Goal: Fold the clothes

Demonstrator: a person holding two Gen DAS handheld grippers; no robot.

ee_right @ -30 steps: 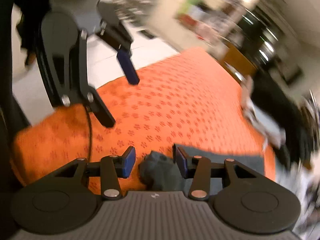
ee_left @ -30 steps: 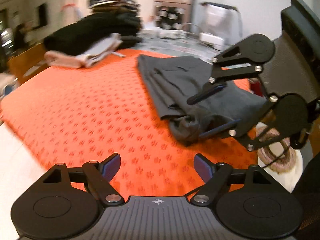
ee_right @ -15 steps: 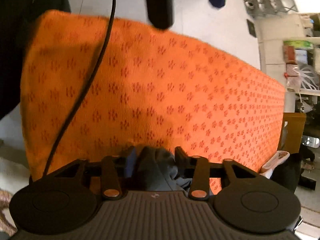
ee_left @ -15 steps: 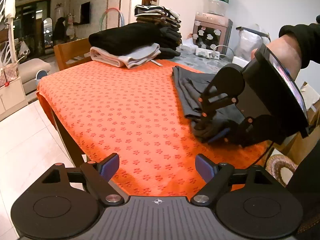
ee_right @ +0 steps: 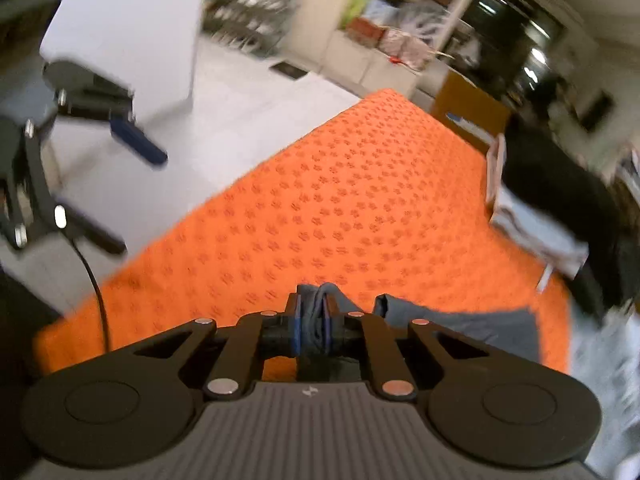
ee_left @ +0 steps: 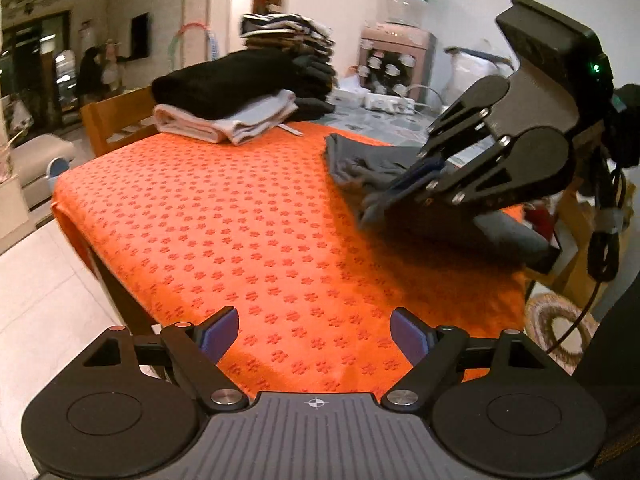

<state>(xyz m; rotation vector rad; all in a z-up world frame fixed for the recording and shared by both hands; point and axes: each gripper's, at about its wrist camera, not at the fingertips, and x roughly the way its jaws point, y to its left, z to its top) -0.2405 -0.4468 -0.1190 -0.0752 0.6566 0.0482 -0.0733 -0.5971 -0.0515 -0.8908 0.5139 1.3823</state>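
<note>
Grey garment (ee_right: 316,314) bunched between the right gripper (ee_right: 311,322) fingers — pinched tight.

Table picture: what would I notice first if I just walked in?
Probably the bright orange tablecloth, which fills the middle of both views. Next, the right tongs have just been closing and now pinch a bunched edge of the grey garment on the cloth's right side. The left tongs hang open with nothing between them, and folded clothes pile up at the far end.
</note>
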